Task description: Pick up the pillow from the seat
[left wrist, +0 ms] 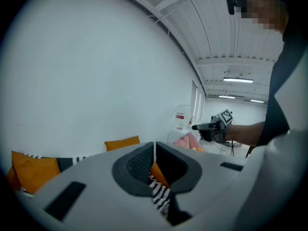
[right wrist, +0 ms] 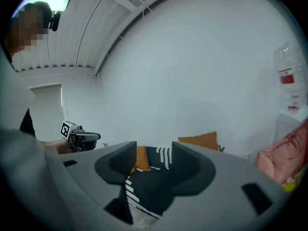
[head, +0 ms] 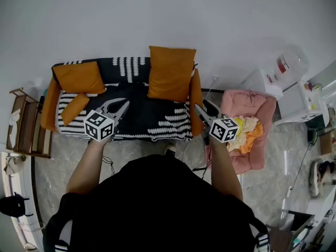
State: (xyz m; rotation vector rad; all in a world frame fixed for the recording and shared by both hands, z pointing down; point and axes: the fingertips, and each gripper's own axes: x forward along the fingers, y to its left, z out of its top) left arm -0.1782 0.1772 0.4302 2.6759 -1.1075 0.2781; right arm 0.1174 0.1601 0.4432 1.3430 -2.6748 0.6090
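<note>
Approach stage; nothing is gripped.

The left tongs [head: 122,105] are pressed together and empty. The right tongs [head: 199,109] stand spread and are likewise empty. Both are held over the front edge of the sofa [head: 137,121], apart from every cushion.

The pillow [head: 171,73], orange, stands upright on the seat and leans on the backrest, right of centre. A second pillow [head: 79,77] sits at the left end, with a small pillow [head: 73,108] lying below it. Which one the task means cannot be settled from the wording.

Recommended:
- Spread the left tongs before reaching.
- Take the pillow by two opposite edges or corners.
- Pinch deep enough into the soft fill that it does not slip out.

The sofa cover is black with white patterning. The floor [head: 131,152] is pale stone and the wall [head: 157,14] is plain white. A wooden rack [head: 27,126] stands to the left and a pink pad [head: 258,108] with clothes to the right.
</note>
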